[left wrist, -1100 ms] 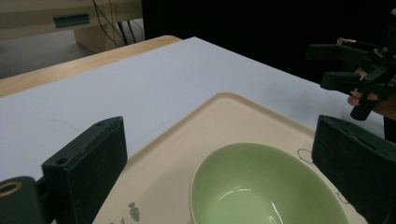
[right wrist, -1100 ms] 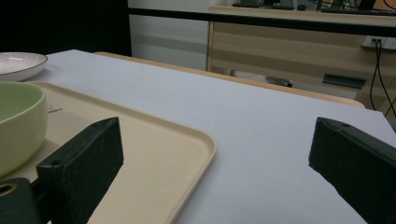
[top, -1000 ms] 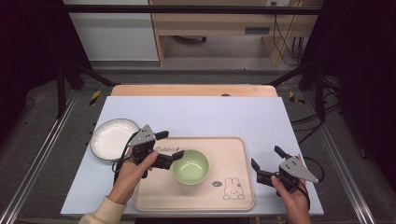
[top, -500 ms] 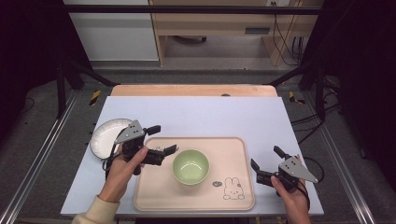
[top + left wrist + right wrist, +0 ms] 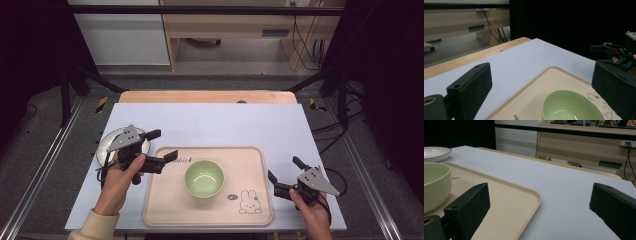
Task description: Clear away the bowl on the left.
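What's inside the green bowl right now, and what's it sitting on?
The green bowl looks empty: bare glazed inside in the high view and the left gripper view. It sits on the beige tray, near the rabbit drawing. The tray surface directly under the bowl is covered.

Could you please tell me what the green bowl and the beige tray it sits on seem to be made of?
The green bowl looks like glazed ceramic or melamine: smooth and glossy, with a highlight inside. The tray looks like matte moulded plastic, with an even beige surface, a rounded raised rim and a printed rabbit.
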### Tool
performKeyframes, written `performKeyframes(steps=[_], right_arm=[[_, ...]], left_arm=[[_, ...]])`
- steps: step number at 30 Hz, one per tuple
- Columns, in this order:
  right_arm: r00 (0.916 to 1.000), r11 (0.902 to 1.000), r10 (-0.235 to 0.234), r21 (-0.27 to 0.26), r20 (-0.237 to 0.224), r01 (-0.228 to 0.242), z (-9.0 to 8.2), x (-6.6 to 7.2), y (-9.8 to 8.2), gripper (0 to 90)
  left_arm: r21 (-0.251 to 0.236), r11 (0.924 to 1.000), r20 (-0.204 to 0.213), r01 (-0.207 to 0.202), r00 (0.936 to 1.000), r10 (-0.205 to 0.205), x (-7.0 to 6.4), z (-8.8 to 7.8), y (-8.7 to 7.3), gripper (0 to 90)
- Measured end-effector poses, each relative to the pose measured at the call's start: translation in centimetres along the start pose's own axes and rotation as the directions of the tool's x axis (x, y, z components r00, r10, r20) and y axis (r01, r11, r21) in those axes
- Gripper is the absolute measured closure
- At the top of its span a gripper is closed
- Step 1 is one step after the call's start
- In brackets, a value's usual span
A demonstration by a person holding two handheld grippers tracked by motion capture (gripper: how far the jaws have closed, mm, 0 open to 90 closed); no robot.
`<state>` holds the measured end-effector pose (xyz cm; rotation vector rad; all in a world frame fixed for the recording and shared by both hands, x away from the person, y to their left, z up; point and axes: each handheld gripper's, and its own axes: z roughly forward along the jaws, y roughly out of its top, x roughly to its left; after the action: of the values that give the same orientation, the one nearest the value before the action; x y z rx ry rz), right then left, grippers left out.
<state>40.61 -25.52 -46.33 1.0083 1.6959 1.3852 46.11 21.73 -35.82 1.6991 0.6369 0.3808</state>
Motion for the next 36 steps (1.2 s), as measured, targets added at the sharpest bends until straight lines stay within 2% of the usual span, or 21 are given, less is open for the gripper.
performKeyframes(steps=[4,6,10,16,23,25,27,28,33,36], right_arm=[[1.0,1.0,-0.002,0.001,-0.002,0.002,0.1,0.0,0.0,3.2],[1.0,1.0,-0.003,-0.001,0.0,0.003,0.0,0.0,0.0,3.2],[1.0,1.0,-0.001,-0.004,0.003,0.001,0.0,-0.1,0.0,3.2],[1.0,1.0,-0.002,-0.004,0.002,0.002,0.0,-0.1,0.0,3.2],[1.0,0.9999,-0.001,-0.011,0.004,0.001,0.0,-0.1,0.1,3.0],[1.0,0.9999,-0.001,-0.011,0.006,0.001,0.0,-0.2,0.1,3.0],[1.0,0.9999,-0.001,-0.012,0.005,0.001,0.0,-0.2,0.1,2.9],[1.0,0.9999,-0.001,-0.012,0.005,0.001,0.0,-0.2,0.1,2.9],[1.0,0.9999,0.002,-0.012,0.005,-0.002,-0.1,-0.2,0.1,2.9],[1.0,0.9999,-0.001,-0.012,0.004,0.001,0.0,-0.2,0.1,2.9]], left_arm=[[-0.032,0.9993,-0.024,-0.019,0.9995,0.018,0.8,-1.0,0.0,3.1],[-0.043,0.9991,-0.038,-0.008,0.9993,0.006,1.4,-1.8,-0.2,3.2],[-0.048,0.9988,-0.087,-0.005,0.9962,0.001,2.1,-3.1,-0.6,3.2],[-0.045,0.9989,-0.123,-0.013,0.9924,0.007,2.7,-4.4,-1.6,3.3],[-0.023,0.9997,-0.142,-0.008,0.9898,0.005,3.3,-5.0,-3.6,3.4],[-0.034,0.9993,-0.155,0.019,0.9876,-0.024,3.9,-5.5,-4.6,3.4],[-0.026,0.9994,-0.166,0.022,0.9857,-0.026,4.2,-5.7,-5.3,3.4],[-0.026,0.9994,-0.166,0.022,0.9857,-0.026,4.2,-5.7,-5.3,3.4],[0.011,0.9998,-0.204,0.016,0.9788,-0.013,4.8,-6.3,-7.9,3.7],[0.0,1.0,-0.21,0.002,0.9776,-0.002,5.0,-6.5,-8.6,4.2]])
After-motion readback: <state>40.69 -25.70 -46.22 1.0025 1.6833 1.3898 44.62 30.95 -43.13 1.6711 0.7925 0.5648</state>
